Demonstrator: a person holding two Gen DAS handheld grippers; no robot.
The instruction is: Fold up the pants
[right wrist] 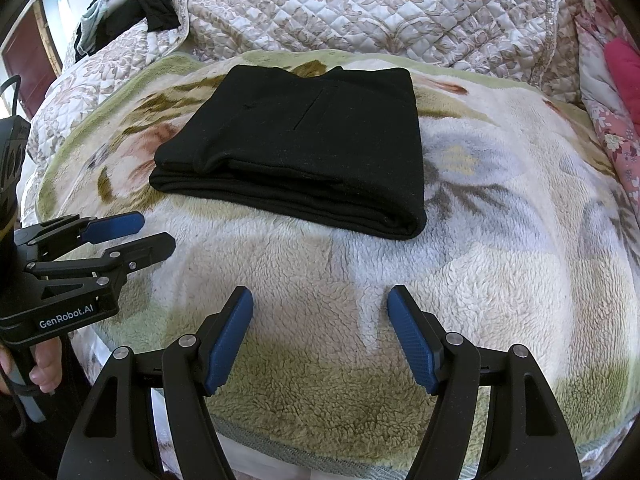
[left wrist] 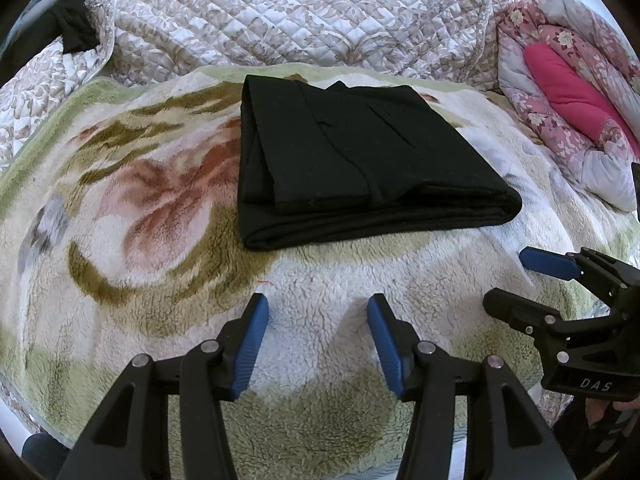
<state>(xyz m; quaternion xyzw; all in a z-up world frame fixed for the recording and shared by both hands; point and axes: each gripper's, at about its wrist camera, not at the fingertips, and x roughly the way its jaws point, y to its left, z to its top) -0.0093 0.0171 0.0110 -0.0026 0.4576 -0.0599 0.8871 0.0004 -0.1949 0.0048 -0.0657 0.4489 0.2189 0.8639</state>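
On fleece blanket (left wrist: 120,208), folded black pants (left wrist: 352,160)

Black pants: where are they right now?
The black pants lie folded on the fleece blanket, centre of both wrist views, ahead of both open tongs, touching neither, with the quilt behind.

"DAS" on the right tool (left wrist: 516,280), "GenRobot.AI" on the left tool (right wrist: 158,232)

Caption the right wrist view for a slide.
Folded black pants on fleece blanket; both tongs open, empty.
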